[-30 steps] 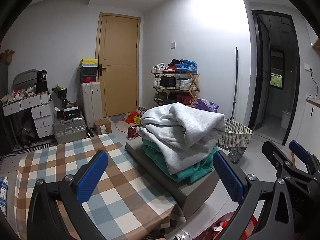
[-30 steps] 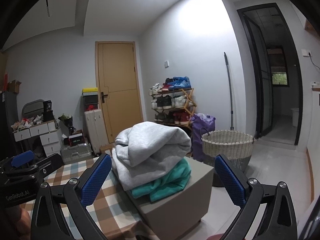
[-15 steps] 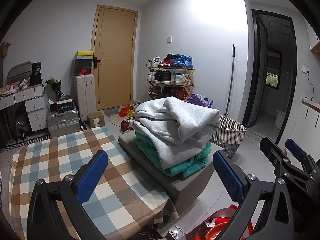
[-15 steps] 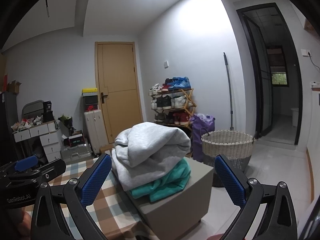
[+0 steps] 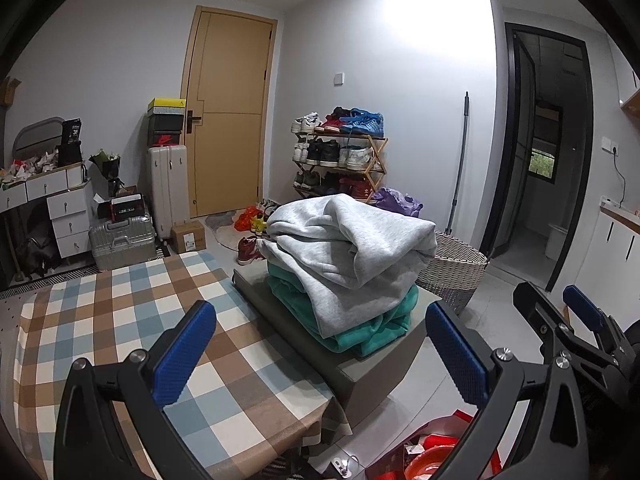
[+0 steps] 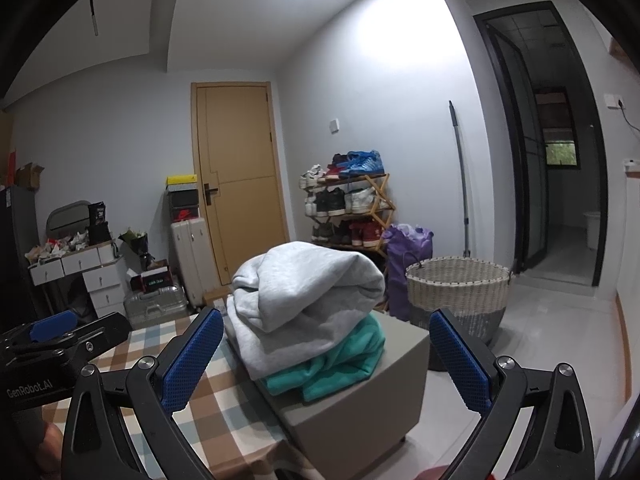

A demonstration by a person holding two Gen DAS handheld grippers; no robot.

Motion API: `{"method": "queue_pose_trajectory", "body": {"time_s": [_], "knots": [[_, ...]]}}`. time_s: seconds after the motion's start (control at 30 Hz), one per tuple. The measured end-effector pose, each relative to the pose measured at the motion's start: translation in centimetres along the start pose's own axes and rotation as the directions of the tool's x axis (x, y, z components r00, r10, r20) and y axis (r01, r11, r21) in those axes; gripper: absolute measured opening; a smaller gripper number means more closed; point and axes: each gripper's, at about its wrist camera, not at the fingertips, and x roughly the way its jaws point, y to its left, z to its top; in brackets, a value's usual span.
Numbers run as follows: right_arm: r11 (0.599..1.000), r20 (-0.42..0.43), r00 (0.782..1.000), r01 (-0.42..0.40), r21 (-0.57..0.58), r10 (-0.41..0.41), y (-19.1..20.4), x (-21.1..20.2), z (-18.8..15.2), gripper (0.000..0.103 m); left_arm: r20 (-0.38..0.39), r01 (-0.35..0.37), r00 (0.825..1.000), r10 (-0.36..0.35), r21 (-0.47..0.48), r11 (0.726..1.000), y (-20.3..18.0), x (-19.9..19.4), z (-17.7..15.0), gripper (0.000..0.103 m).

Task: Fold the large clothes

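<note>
A folded grey sweatshirt (image 5: 352, 248) lies on top of a folded teal garment (image 5: 372, 324) on a grey box (image 5: 360, 376) beside the checked table (image 5: 120, 320). The stack also shows in the right wrist view: the grey sweatshirt (image 6: 304, 292), the teal garment (image 6: 332, 368), the grey box (image 6: 360, 416). My left gripper (image 5: 320, 352) is open and empty, held short of the stack. My right gripper (image 6: 326, 360) is open and empty too, facing the stack. The right gripper shows at the right edge of the left wrist view (image 5: 568, 320); the left gripper shows at the left of the right wrist view (image 6: 60, 340).
A woven laundry basket (image 6: 458, 292) stands on the floor behind the box. A shoe rack (image 5: 340, 160), a purple bag (image 6: 408, 264), suitcases (image 5: 120, 240), a drawer unit (image 5: 60, 208) and a door (image 5: 228, 120) line the far walls. A red bag (image 5: 432, 452) sits on the floor below.
The left wrist view has shifted a little, so the stack and room sit slightly differently in it. The right gripper has barely moved. Both grippers stay open and empty.
</note>
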Motion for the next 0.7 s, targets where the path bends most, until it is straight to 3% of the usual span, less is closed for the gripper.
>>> {"method": "queue_pose_trajectory", "body": {"time_s": [0.7], "knots": [[1.0,-0.001,1.0,-0.001,0.01,0.001,0.24,-0.48,0.03,0.103,0.017,0.002,1.0,-0.002,0.019,1.0,-0.37,-0.54,-0.02,0.102]]}}
